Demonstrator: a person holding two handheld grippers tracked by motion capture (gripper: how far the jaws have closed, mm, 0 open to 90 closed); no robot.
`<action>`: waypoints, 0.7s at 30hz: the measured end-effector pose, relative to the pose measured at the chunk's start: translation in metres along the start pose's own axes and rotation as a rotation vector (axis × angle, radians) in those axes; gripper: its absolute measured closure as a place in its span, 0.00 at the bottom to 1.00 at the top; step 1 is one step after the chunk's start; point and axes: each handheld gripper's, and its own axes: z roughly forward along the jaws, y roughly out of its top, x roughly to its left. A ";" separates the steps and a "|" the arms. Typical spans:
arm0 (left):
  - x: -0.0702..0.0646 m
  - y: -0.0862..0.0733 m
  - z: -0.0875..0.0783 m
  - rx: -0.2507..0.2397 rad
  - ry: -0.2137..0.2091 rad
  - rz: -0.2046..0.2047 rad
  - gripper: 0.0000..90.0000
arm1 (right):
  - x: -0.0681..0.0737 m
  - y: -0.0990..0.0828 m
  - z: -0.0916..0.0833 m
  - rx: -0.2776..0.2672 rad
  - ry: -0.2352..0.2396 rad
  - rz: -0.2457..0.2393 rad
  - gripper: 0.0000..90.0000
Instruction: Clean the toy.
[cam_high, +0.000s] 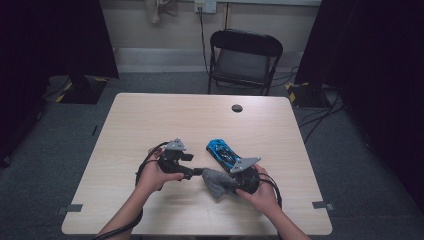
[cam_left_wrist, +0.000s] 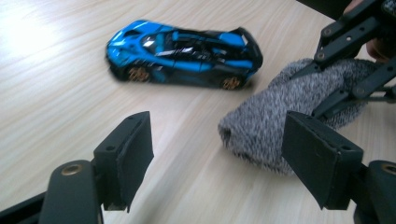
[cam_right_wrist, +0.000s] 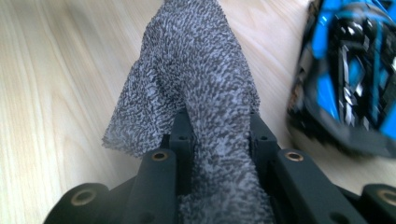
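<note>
A grey knitted sock (cam_high: 214, 184) hangs from my right gripper (cam_high: 226, 183), whose jaws are shut on it near the table's front middle. In the right gripper view the sock (cam_right_wrist: 196, 70) runs up between the closed jaws of the right gripper (cam_right_wrist: 217, 122). A blue and black toy car (cam_high: 221, 151) lies on the table just behind the sock; it is also in the left gripper view (cam_left_wrist: 182, 51) and the right gripper view (cam_right_wrist: 350, 70). My left gripper (cam_high: 197, 172) points at the sock from the left. Its jaws (cam_left_wrist: 219, 123) stand open and bare, with the sock's free end (cam_left_wrist: 266, 126) just beyond the right jaw.
The light wooden table (cam_high: 175, 115) has a round cable hole (cam_high: 237, 108) near its far edge. A black folding chair (cam_high: 245, 55) stands behind it. Grey tape marks (cam_high: 74, 208) sit at the front corners. Dark curtains flank both sides.
</note>
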 end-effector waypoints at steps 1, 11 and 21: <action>0.000 0.005 0.004 0.004 0.000 0.006 0.27 | -0.001 -0.002 -0.002 0.003 0.005 0.006 0.78; -0.003 0.042 0.045 0.025 0.003 0.045 0.27 | -0.010 -0.017 -0.012 0.034 -0.028 0.033 0.77; 0.002 0.046 0.079 0.045 -0.023 0.050 0.27 | -0.010 -0.023 -0.013 0.007 -0.023 0.074 0.49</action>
